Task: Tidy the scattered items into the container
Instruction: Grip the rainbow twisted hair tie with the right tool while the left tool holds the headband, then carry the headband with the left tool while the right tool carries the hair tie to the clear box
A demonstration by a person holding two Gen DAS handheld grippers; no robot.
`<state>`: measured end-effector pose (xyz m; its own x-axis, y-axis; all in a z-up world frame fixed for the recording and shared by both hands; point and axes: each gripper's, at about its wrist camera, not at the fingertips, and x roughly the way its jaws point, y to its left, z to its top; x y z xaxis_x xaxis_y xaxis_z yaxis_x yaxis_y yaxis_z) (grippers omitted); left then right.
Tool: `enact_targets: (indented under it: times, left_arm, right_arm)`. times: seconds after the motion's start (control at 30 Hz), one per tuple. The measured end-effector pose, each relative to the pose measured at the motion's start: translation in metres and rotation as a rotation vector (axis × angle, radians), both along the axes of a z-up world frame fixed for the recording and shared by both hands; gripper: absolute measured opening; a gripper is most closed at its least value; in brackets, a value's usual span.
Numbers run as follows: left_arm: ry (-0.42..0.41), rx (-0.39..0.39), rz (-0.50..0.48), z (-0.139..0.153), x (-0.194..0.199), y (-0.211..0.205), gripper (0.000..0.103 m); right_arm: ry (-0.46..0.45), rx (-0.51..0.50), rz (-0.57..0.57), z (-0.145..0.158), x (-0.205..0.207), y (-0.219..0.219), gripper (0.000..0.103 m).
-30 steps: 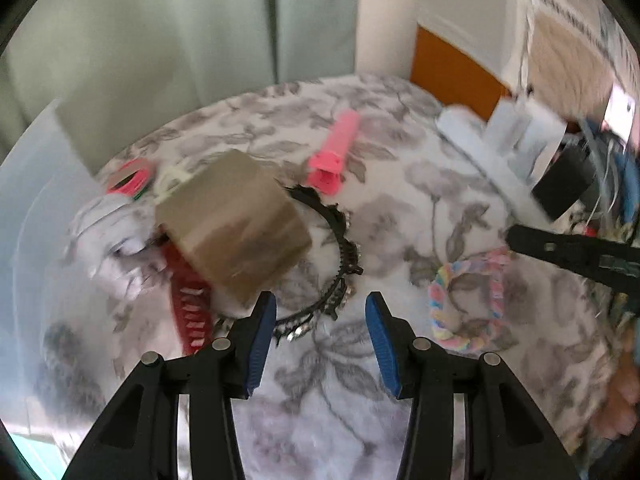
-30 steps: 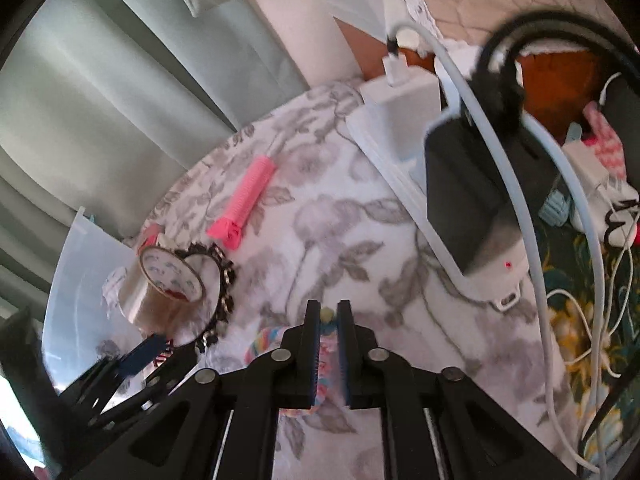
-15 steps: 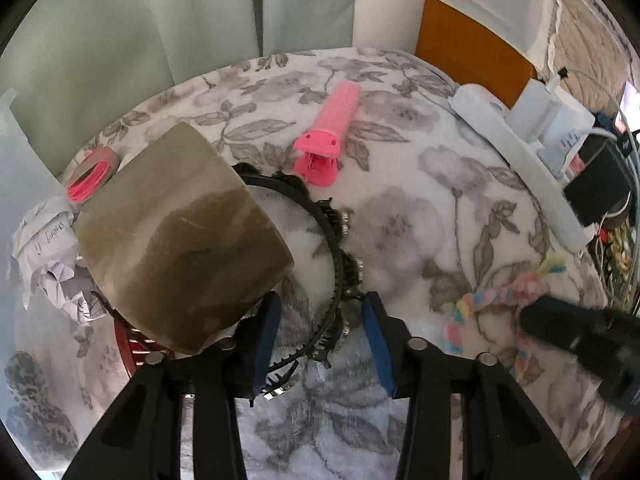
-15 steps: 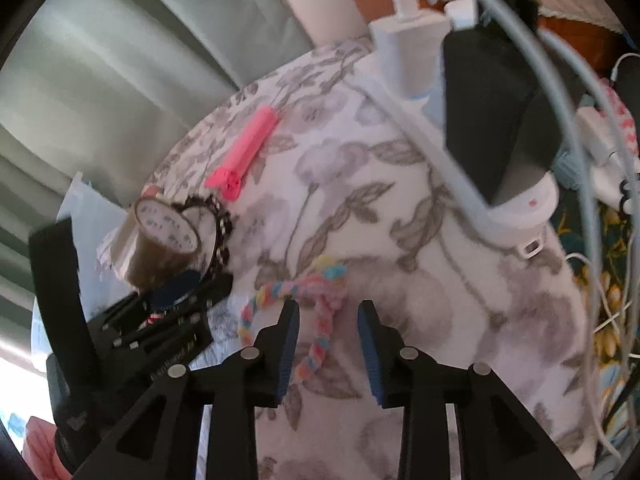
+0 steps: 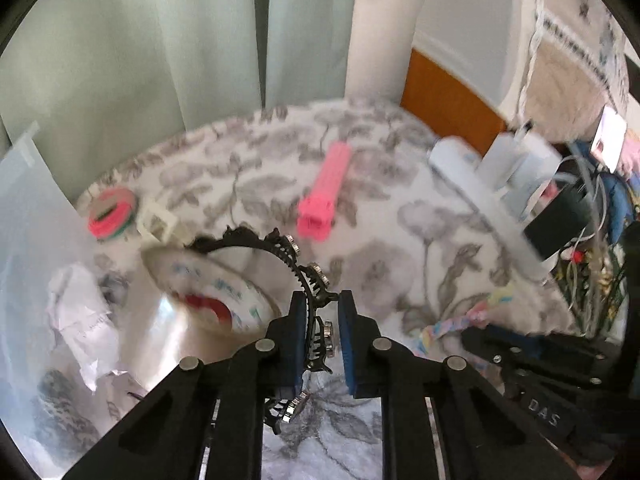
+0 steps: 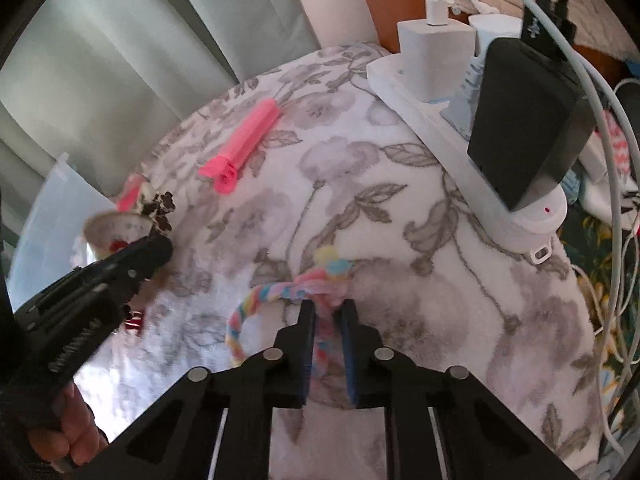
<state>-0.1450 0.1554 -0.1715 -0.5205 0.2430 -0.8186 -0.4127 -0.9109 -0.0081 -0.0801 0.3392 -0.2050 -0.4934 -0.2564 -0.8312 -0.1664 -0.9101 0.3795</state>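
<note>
In the left wrist view, the left gripper [image 5: 319, 308] has just been closing, and its blue pads now pinch the black toothed headband [image 5: 298, 264] between them. The headband arcs away toward 11 o'clock, and small stones shine on its outer edge. Just beside it at 9 o'clock sits a roll of clear tape [image 5: 212, 304], blurred, touching the inner side of the headband. Further at 9 o'clock lies a crumpled paper [image 5: 80, 312] behind the translucent wall of the container [image 5: 36, 216].

In the right wrist view, the right gripper [image 6: 328, 316] is pressed together on the pastel braided band [image 6: 296, 288], which loops out toward 10 o'clock over the floral blanket [image 6: 360, 184]. The left gripper [image 6: 120, 264] appears here at 9 o'clock, held by a hand [image 6: 68, 432].

Farther off, at 12 o'clock in the left wrist view, a pink hair clip [image 5: 326, 196] lies alone on the blanket, well apart from both grippers. At 10 o'clock a pink and green round thing [image 5: 112, 212] rests near the blanket edge. At 2 o'clock a white power strip [image 6: 460, 144] carries a white charger [image 6: 432, 52] and a black adapter [image 6: 524, 120]. Pale green curtains [image 5: 140, 48] hang behind.
</note>
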Motion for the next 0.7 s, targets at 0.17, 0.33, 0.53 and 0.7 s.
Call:
enact_targets:
  times: [0.17, 0.33, 0.53, 0.7]
  left_arm:
    - [0.049, 0.047, 0.011, 0.03, -0.002, -0.009, 0.015]
    - [0.105, 0.106, 0.026, 0.061, -0.002, -0.021, 0.015]
    - [0.146, 0.182, 0.069, 0.095, 0.004, -0.036, 0.015]
    - [0.212, 0.233, 0.099, 0.13, 0.015, -0.048, 0.015]
  right_arm:
    - [0.06, -0.014, -0.003, 0.023, 0.003, -0.001, 0.01]
    - [0.138, -0.011, -0.006, 0.056, 0.004, -0.004, 0.01]
    - [0.217, -0.012, -0.016, 0.094, 0.005, -0.008, 0.01]
    - [0.292, -0.013, -0.017, 0.131, 0.008, -0.015, 0.01]
